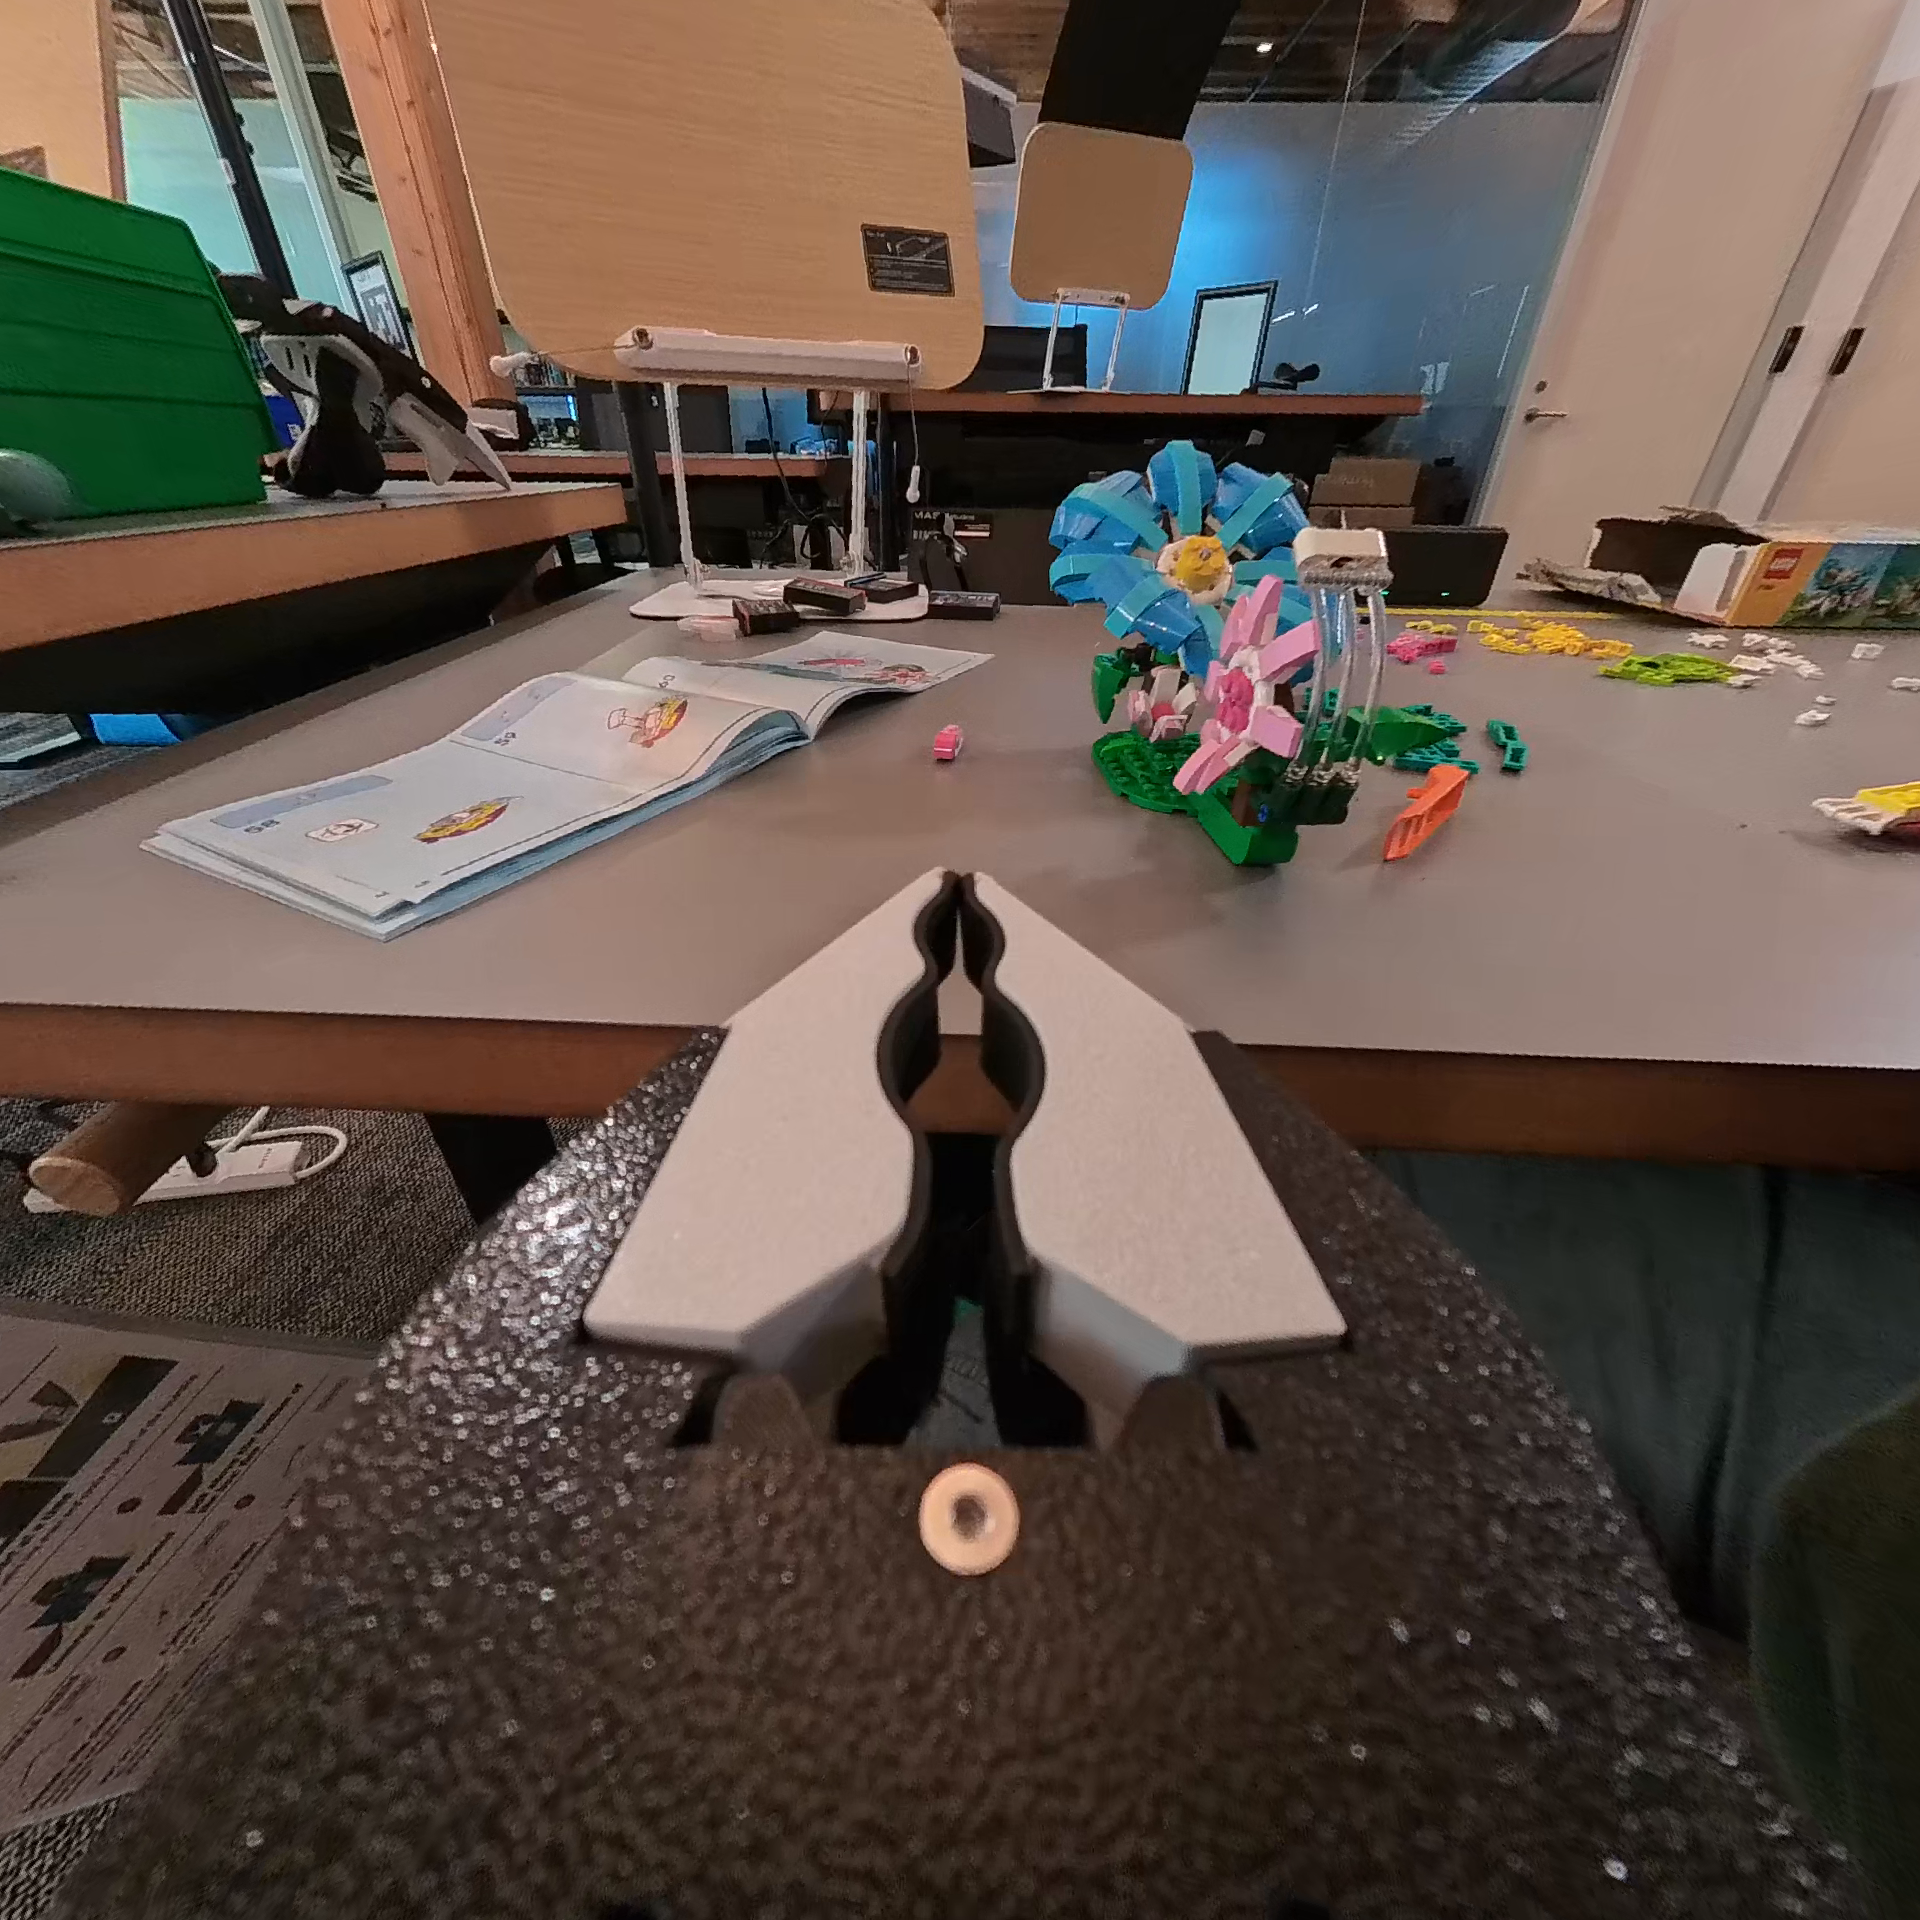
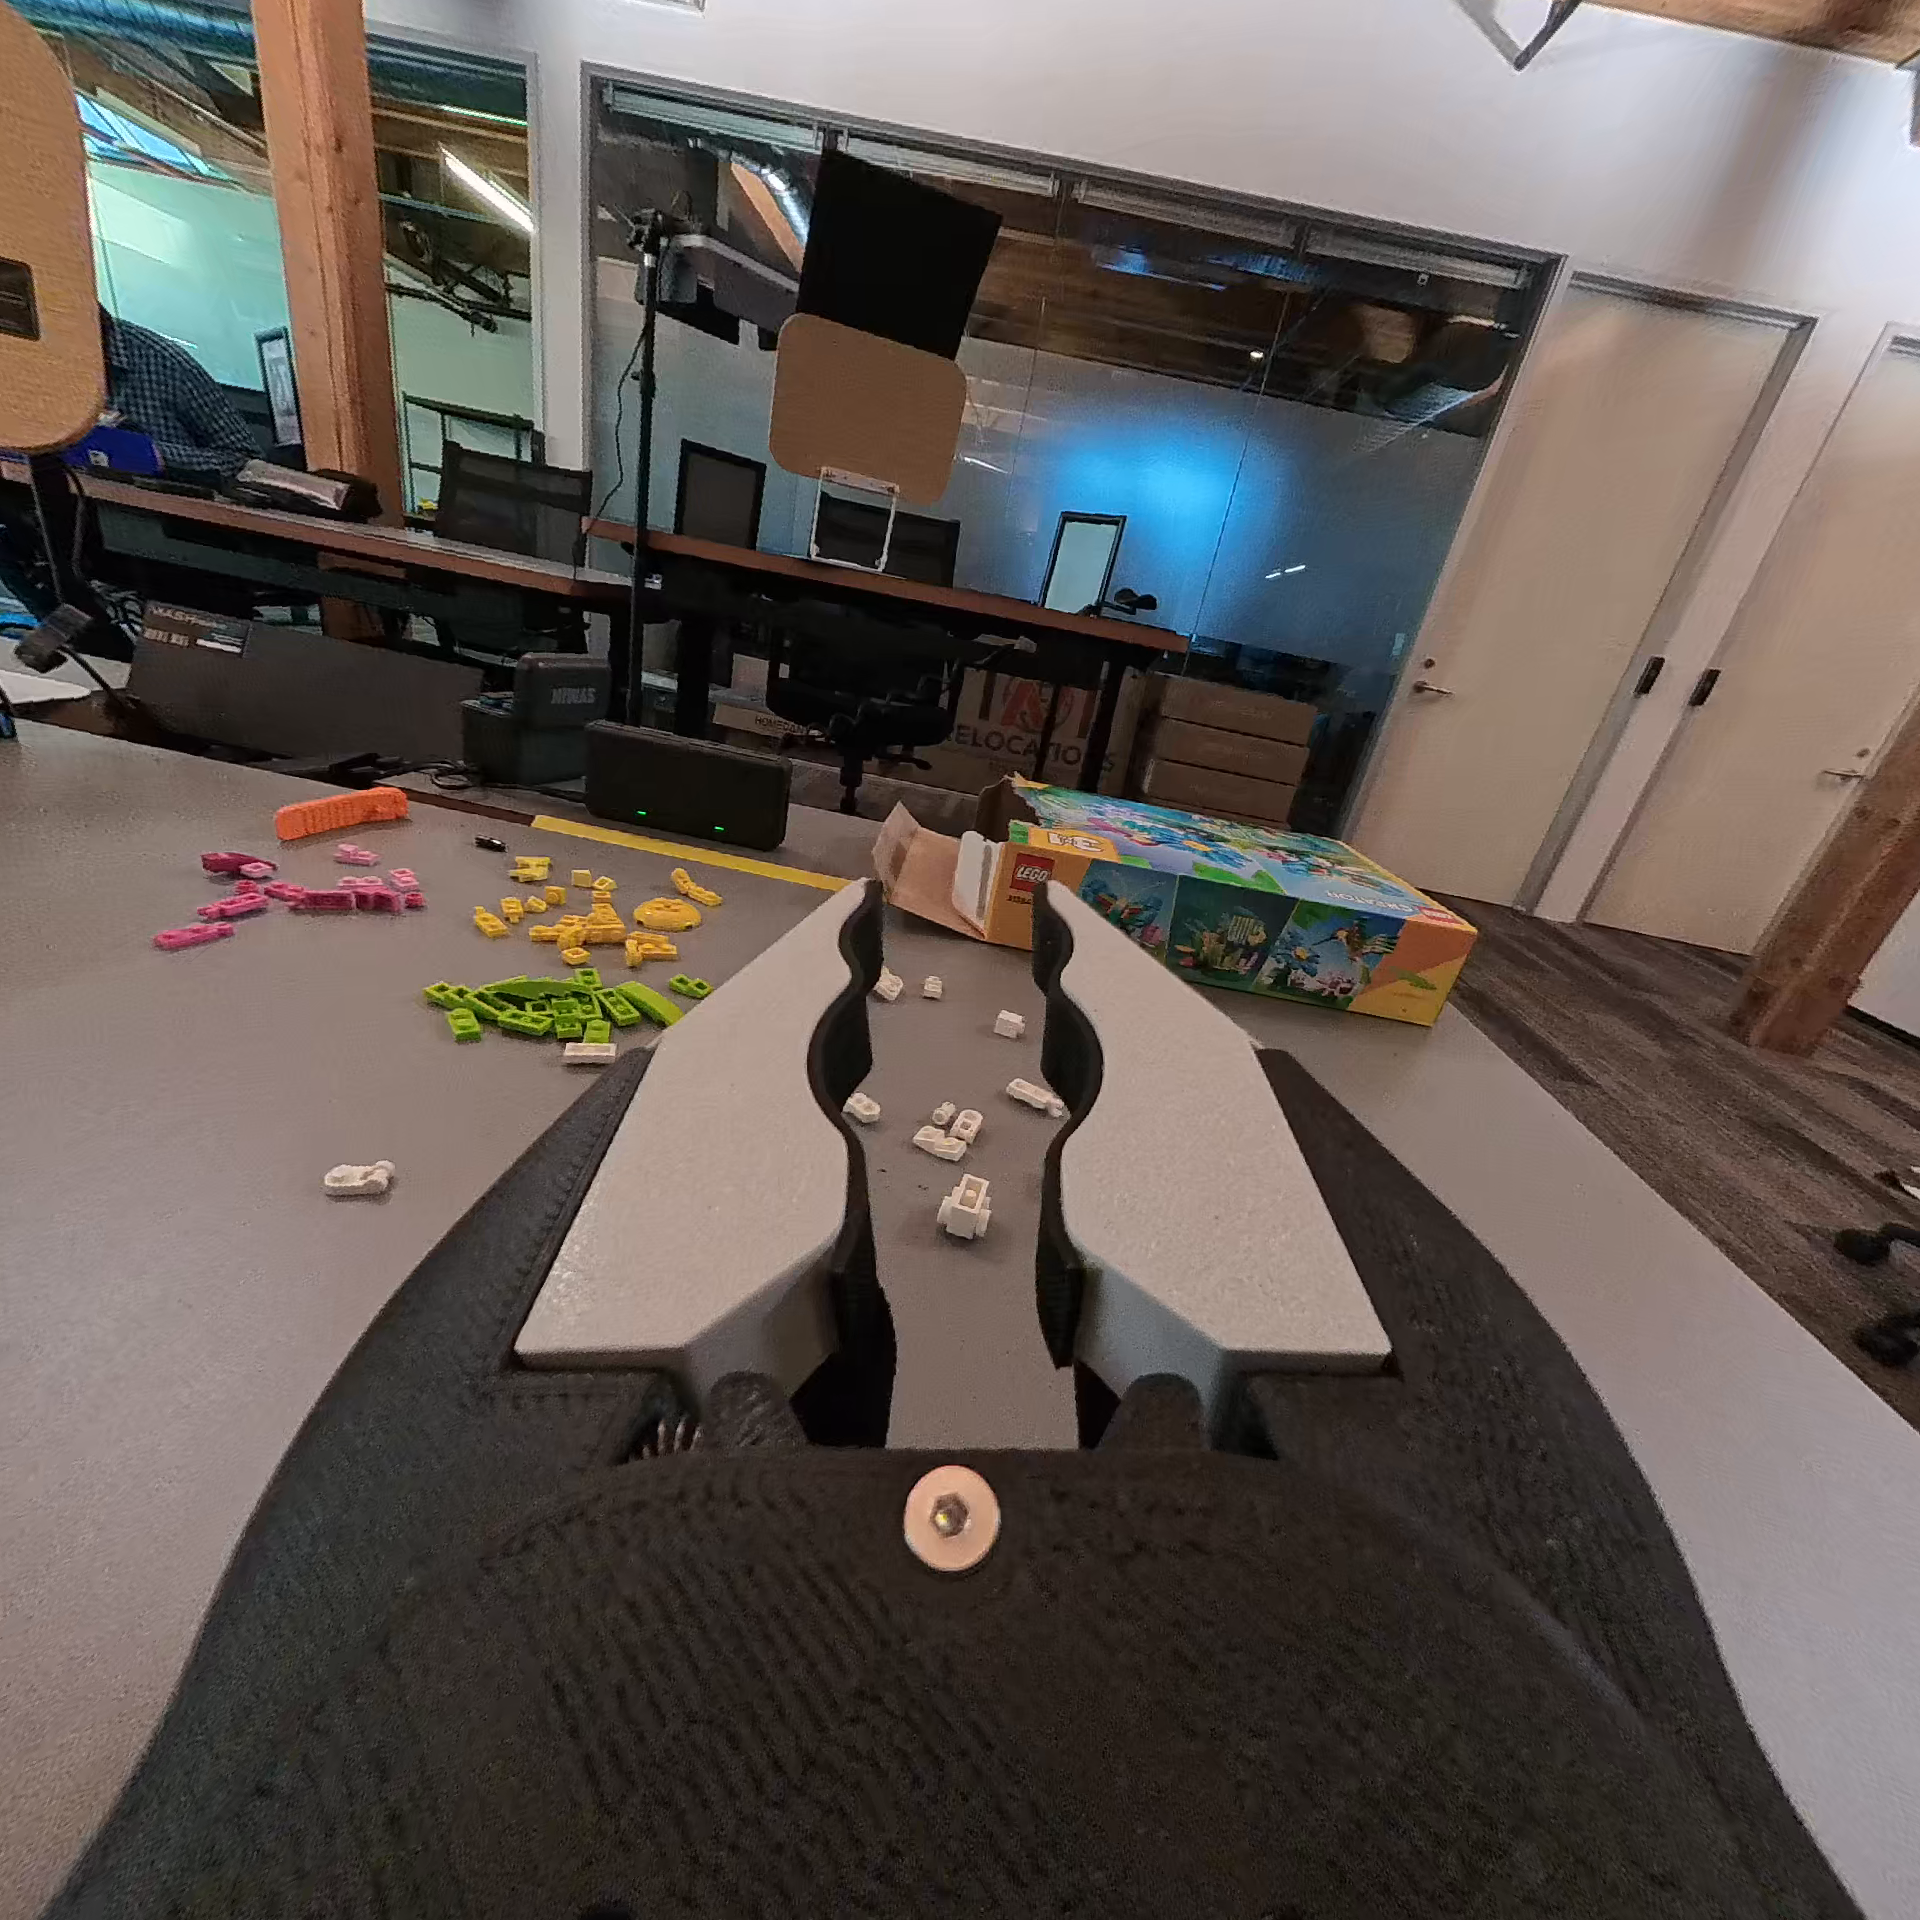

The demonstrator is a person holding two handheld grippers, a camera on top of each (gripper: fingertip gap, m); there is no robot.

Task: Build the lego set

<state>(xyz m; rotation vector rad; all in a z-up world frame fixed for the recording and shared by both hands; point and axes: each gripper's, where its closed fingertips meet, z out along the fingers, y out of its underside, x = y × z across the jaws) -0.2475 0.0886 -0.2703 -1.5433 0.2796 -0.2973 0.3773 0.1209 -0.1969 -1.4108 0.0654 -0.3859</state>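
Note:
In the left wrist view, a partly built model (image 1: 1205, 665) with a blue flower, a pink flower and a green base stands on the grey table (image 1: 727, 935). My left gripper (image 1: 958, 881) is shut and empty, held at the table's front edge, well short of the model. An open instruction booklet (image 1: 540, 769) lies to the left. In the right wrist view, my right gripper (image 2: 956, 904) is open and empty, above several small white pieces (image 2: 964, 1205). Piles of lime green (image 2: 551, 1008), yellow (image 2: 603, 920) and pink pieces (image 2: 301, 894) lie to its left.
An orange piece (image 1: 1423, 810) and a small pink piece (image 1: 948, 742) lie near the model. The torn set box (image 2: 1226, 904) lies at the far right of the table. An orange separator tool (image 2: 338, 812) and a black case (image 2: 686, 795) sit at the back edge. About 65 centimeters separates my left fingertips from my right.

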